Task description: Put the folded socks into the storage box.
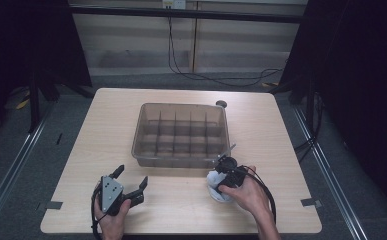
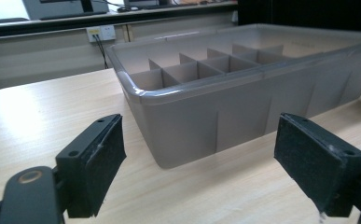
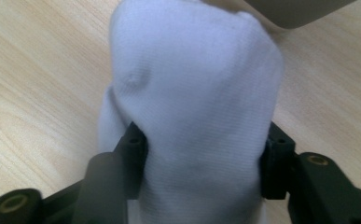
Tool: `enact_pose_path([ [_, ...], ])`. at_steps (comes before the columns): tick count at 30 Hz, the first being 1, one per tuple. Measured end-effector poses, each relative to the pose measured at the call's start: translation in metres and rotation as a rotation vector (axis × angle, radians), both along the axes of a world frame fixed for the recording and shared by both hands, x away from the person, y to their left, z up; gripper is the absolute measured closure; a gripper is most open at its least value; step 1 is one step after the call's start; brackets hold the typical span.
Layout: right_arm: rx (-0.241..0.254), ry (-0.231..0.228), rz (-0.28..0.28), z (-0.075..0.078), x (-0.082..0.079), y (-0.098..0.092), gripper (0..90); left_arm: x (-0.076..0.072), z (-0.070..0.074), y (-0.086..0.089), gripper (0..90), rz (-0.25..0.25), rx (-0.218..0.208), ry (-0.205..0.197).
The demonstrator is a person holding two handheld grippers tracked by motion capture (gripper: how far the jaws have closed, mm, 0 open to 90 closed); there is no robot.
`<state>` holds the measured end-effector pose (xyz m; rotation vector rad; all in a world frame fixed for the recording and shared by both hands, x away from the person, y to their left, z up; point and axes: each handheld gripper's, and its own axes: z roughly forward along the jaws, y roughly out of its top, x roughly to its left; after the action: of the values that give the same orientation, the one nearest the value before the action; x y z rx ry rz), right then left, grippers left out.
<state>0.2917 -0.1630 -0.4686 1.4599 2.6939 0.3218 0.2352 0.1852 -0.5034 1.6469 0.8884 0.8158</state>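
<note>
Though label-free, white sock [image 3: 192, 107] in right gripper [image 3: 201, 158], beside bin [image 1: 181, 160].

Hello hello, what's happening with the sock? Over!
Right hand-held gripper clamped on white sock. Left hand-held gripper open, empty. Divided bin just ahead, nothing blocking.

Left gripper [image 1: 130, 177] wide open — right gripper [image 1: 220, 181] seemingly clamped, low

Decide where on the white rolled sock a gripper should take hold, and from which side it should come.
Grip the white rolled sock across its thick middle, coming from above with one jaw on each long side. It lies as a soft bundle on the table beside the grey divided bin, so its flanks are free. The right gripper already straddles it there.
</note>
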Motion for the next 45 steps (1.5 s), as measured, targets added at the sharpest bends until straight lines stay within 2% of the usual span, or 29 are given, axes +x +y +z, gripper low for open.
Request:
enact_pose_path([
  [3,0.002,0.008,-0.005,0.001,0.001,-0.002,55.1,0.003,0.0,0.003,15.8,-0.009,-0.021,0.001],
  [9,0.008,0.014,-0.022,0.001,0.003,-0.004,60.5,0.001,-0.001,0.002,15.9,0.01,-0.014,-0.021],
  [11,0.019,0.022,-0.024,0.002,0.004,-0.006,61.5,-0.001,-0.001,0.001,16.0,0.013,0.003,-0.035],
  [15,0.045,0.025,-0.035,0.003,0.003,-0.009,63.0,0.0,-0.001,0.002,16.3,0.013,-0.013,-0.03],
  [21,0.077,0.01,-0.039,0.006,0.001,-0.015,65.3,-0.001,-0.001,0.001,16.2,0.004,0.004,-0.035],
  [25,0.103,0.014,-0.033,0.008,0.0,-0.015,65.4,0.0,-0.001,0.001,16.2,0.002,-0.001,-0.029],
  [37,0.181,-0.041,-0.019,0.035,-0.003,-0.022,65.5,0.0,-0.001,0.0,16.4,-0.003,0.005,-0.029],
  [45,0.213,-0.054,-0.01,0.049,-0.002,-0.023,65.5,0.0,-0.001,0.0,16.5,-0.009,0.008,-0.033],
])
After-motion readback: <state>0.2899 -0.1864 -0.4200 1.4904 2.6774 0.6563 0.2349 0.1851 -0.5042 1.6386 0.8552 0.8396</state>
